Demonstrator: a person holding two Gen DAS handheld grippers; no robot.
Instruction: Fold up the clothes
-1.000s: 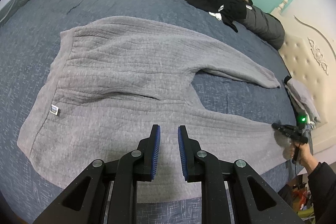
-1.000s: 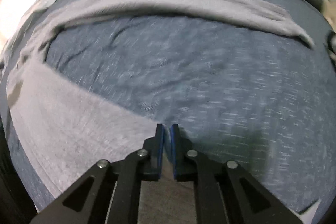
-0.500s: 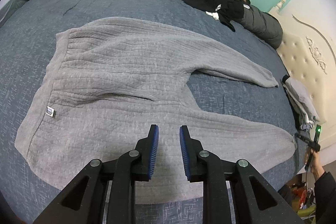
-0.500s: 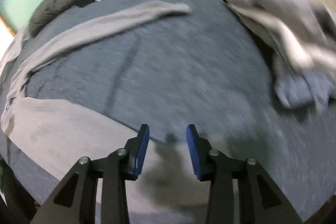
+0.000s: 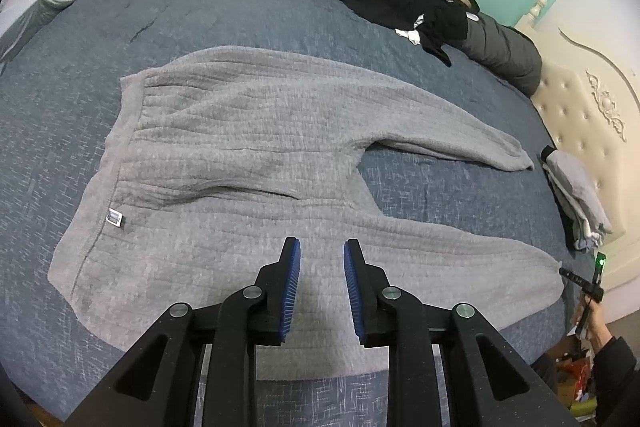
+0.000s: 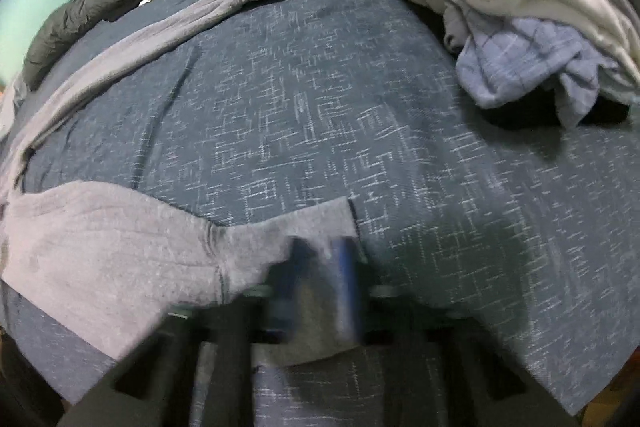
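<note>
On the blue bed [image 5: 248,15], gray pants [image 5: 248,163] lie flat. My left hand-held gripper [image 5: 320,283] hovers open above them; my right hand-held gripper [image 6: 320,279], just closing, blurs at a leg cuff [image 6: 304,227], grip unclear.

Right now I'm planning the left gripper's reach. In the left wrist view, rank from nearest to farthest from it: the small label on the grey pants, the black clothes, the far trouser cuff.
1. small label, to its left, by the waistband.
2. far trouser cuff, on the right.
3. black clothes, at the bed's back edge.
</note>
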